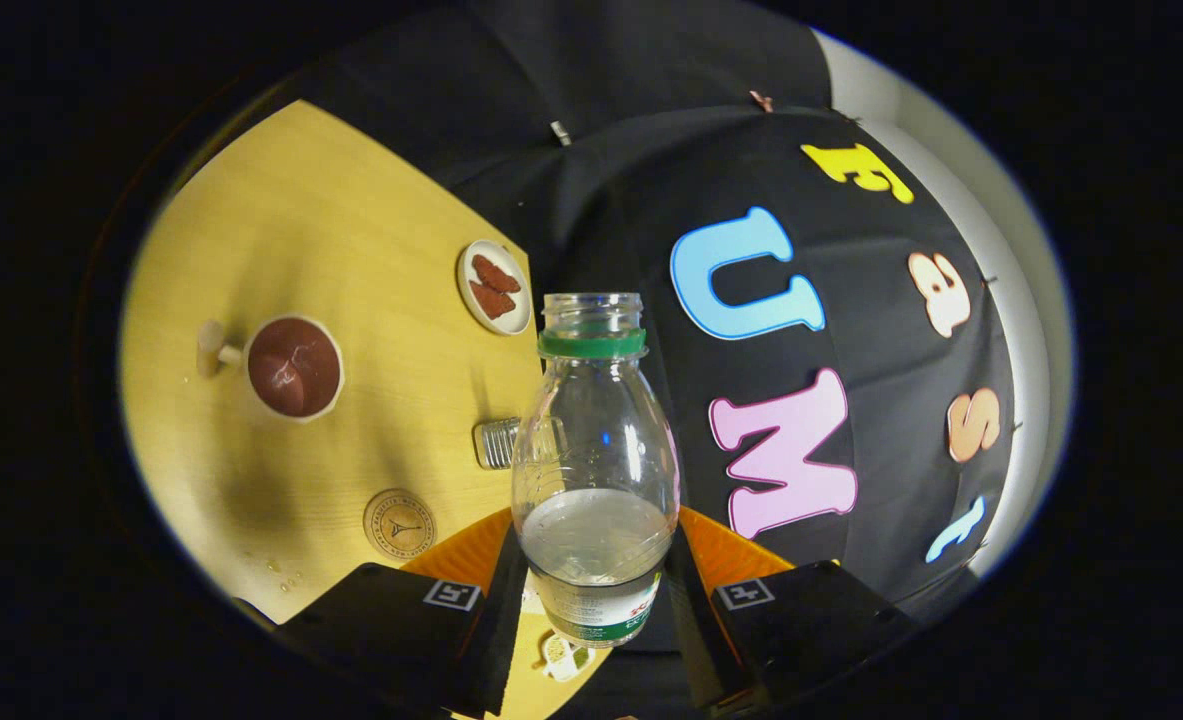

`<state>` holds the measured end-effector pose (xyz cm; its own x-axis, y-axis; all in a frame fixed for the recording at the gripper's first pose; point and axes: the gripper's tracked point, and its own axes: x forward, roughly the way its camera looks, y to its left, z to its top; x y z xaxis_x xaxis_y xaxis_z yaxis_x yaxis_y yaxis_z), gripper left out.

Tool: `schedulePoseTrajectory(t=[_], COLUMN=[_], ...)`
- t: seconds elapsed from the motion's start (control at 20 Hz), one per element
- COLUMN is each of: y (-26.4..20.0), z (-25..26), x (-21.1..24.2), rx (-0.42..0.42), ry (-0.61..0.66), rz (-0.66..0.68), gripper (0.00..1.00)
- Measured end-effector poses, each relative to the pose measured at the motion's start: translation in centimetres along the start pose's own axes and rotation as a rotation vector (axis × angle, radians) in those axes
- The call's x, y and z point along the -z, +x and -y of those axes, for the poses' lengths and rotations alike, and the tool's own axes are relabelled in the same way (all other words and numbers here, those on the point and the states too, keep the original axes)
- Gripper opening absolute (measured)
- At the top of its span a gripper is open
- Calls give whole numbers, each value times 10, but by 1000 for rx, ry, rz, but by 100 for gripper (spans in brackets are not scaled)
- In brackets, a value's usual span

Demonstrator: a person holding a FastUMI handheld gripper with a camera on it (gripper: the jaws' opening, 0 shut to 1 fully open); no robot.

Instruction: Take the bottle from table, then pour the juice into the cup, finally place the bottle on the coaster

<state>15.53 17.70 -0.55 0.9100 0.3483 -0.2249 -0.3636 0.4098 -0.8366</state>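
Gripping the bottle (594, 470) low on its body, the claw (596, 600) pinches it between both fingers, uncapped and lifted off the surface (351, 220). Pouring looks finished: the cup (294, 367) holds dark liquid. What remains, I judge, is carrying the bottle to the coaster (399, 523) nearby and setting it down upright.

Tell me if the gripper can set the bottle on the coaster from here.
Probably yes. The gripper is shut on the bottle, lifted over the table. The coaster lies bare just ahead of the fingers, with the cup well beyond it.
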Motion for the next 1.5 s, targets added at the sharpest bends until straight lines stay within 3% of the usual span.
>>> schedulePoseTrajectory(t=[0.2, 0.6, 1.05, 1.5], y=[-11, -9, 28, 70], z=[21, 11, -17, -46], x=[-7, -3, 40, 71], rx=[28, -52, -127, -109], ry=[186, 531, 888, 1148], rz=[48, 71, 17, 55], gripper=[70, 70, 70, 70])
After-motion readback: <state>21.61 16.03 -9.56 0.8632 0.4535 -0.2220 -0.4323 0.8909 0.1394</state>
